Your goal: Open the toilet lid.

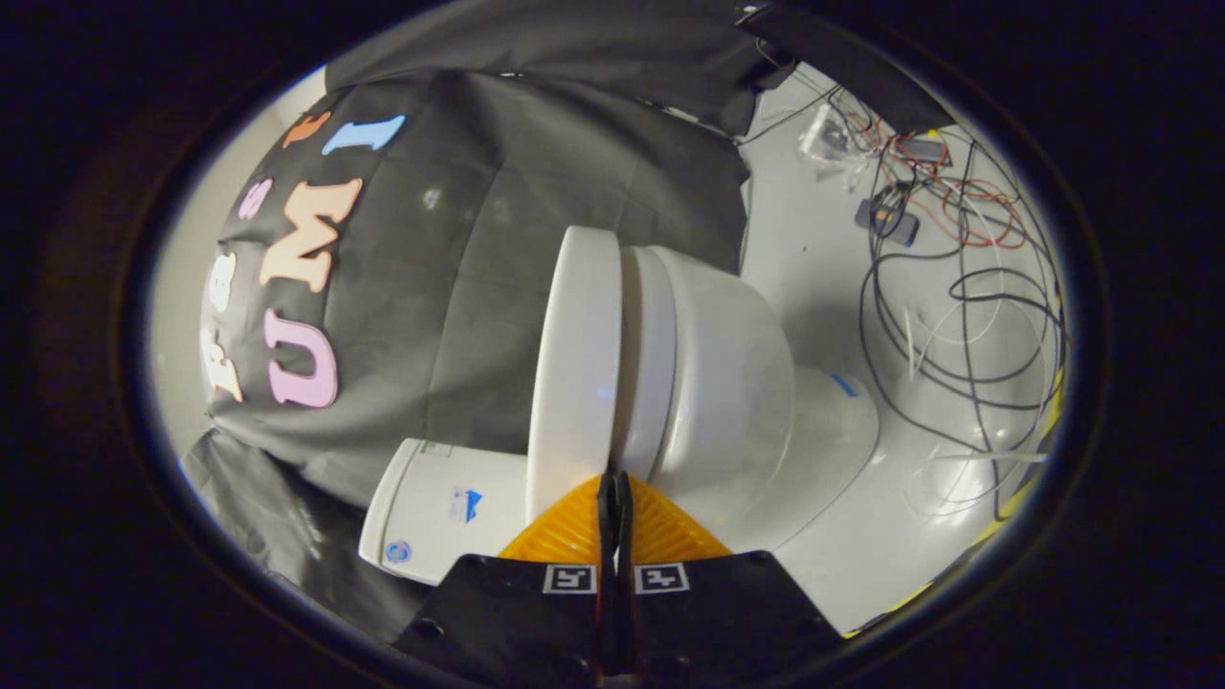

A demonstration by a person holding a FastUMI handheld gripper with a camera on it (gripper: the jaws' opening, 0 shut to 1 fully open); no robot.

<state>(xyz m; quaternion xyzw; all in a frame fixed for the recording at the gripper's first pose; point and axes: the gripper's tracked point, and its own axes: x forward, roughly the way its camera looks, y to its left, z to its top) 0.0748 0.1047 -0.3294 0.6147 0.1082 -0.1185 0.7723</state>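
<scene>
The view is rolled sideways, so the white toilet lies on its side. Its lid [574, 364] stands as a tall white slab, parted from the seat [653, 354] by a narrow wedge-shaped gap that widens away from me. The bowl [742, 383] and its base [833, 431] bulge out beyond the seat. The tank [435, 507] sits on the lid's side, close to my fingers. My gripper [613, 490] is shut, fingers pressed together with nothing held. Their tips rest right at the seam where lid and seat meet.
Black cloth walls hang behind the toilet. On the pale floor past the bowl lies a tangle of black, white and red cables [962, 316] with small devices [888, 220]. A yellow strip [1053, 421] runs along the floor's far edge.
</scene>
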